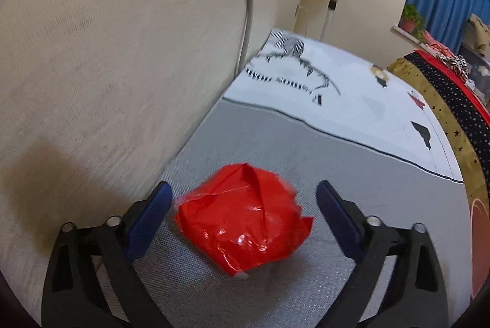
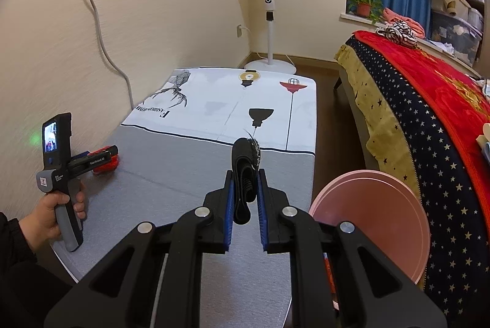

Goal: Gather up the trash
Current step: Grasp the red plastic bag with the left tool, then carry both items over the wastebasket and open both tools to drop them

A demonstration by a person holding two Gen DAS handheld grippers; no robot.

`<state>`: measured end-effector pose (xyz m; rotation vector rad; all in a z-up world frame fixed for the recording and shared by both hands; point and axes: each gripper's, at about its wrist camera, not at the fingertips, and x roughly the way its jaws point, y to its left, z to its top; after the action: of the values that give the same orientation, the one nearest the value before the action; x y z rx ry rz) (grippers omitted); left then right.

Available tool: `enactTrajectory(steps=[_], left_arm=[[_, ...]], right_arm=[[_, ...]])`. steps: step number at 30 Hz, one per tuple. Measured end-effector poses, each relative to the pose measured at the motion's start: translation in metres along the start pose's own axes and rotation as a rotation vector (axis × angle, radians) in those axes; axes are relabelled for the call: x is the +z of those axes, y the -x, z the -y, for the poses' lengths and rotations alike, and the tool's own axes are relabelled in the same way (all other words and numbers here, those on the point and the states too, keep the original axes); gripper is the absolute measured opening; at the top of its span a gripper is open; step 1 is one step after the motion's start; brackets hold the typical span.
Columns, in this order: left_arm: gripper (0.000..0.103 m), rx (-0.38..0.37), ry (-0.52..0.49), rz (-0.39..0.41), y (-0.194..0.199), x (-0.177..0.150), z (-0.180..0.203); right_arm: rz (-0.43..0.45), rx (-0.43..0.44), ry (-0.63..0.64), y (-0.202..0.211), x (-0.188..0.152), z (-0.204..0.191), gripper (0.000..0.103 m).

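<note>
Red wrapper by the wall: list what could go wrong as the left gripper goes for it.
1. The red wrapper is glossy and crumpled; the open left gripper could squeeze it out sideways.
2. The wall sits close beside one finger, so it may scrape.
3. The right gripper pinches a black strap that could slip.

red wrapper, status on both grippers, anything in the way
Left gripper open, straddling crumpled red wrapper on grey mat. Right gripper shut on black strap. Wall close beside the wrapper.
</note>
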<state>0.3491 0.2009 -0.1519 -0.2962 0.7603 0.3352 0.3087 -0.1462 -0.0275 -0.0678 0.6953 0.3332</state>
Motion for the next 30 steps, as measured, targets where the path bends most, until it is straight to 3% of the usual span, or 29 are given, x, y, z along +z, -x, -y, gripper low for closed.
enactTrajectory(steps=[3,7,14,20,26,30], left_arm=[[0.083,0.0,0.014,-0.056,-0.011,-0.001,-0.003],[0.076,0.001,0.0,-0.068,-0.012,-0.002,0.0],[0.071,-0.006,-0.027,0.058,0.01,0.001,0.001],[0.071,-0.033,-0.057,0.097,0.036,0.017,0.011],[0.071,-0.138,-0.14,0.205,0.102,0.05,0.057],[0.071,-0.271,-0.193,0.232,0.148,0.059,0.111]], right_arm=[[-0.001,-0.001,-0.005,0.0,0.0,0.001,0.014],[0.001,-0.001,-0.002,0.0,0.0,0.001,0.014],[0.005,0.0,0.008,0.0,0.001,0.001,0.014],[0.017,-0.006,0.014,0.002,0.003,0.004,0.014],[0.053,0.001,-0.031,0.013,0.007,0.02,0.014],[0.087,0.009,-0.056,0.026,0.009,0.032,0.014]])
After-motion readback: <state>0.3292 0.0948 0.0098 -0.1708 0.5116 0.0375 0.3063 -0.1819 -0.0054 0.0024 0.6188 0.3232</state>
